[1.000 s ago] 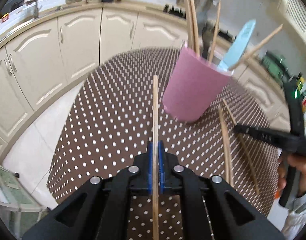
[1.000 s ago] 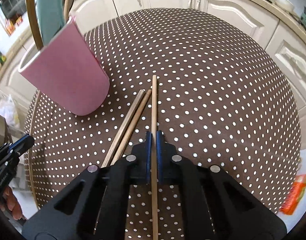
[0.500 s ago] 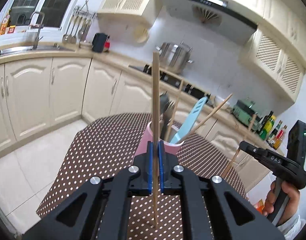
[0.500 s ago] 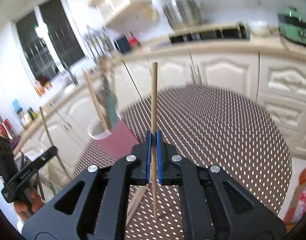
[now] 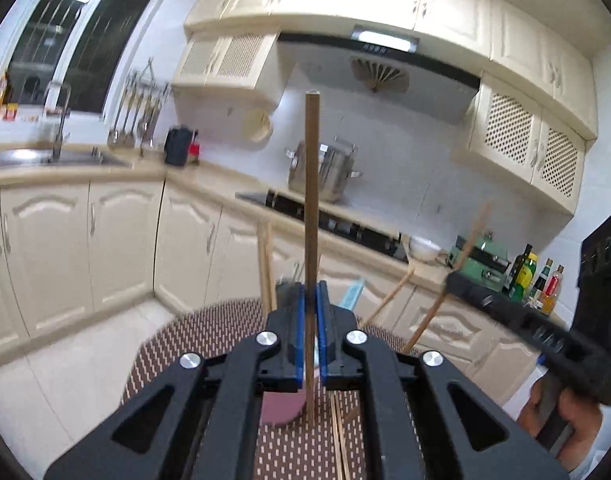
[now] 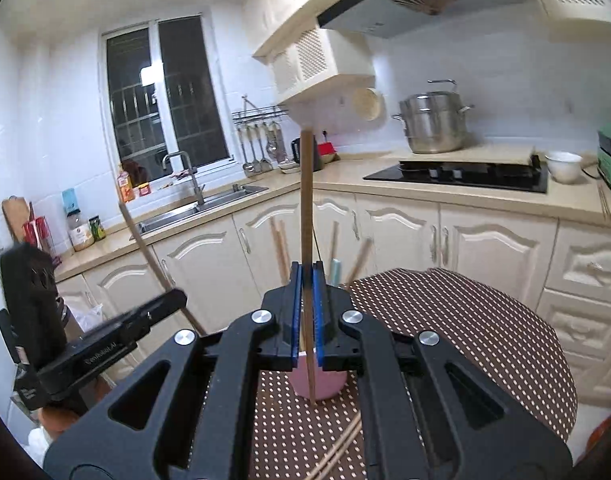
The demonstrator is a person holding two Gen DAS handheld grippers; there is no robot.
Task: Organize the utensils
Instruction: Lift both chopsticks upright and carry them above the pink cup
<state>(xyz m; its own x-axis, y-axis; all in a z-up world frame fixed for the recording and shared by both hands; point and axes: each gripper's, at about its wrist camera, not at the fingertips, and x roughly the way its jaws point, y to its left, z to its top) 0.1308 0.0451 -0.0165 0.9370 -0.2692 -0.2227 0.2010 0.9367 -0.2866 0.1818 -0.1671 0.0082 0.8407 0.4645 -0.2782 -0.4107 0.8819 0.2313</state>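
Because each chopstick must drop end-first into the pink cup (image 6: 319, 380), the left gripper (image 5: 310, 336) clamps one chopstick (image 5: 311, 208) upright and the right gripper (image 6: 307, 320) clamps another (image 6: 306, 216) likewise. Two loose chopsticks (image 6: 341, 448) lie on the dotted table (image 6: 485, 328), beside the cup.

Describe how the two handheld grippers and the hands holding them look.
Both the left gripper and the right gripper are matte black plastic linkages with round silver rivets and blue pads lining the fingers. The left gripper's body carries small white lettering, unreadable here. A bare hand grips the right gripper's handle; no cables show.
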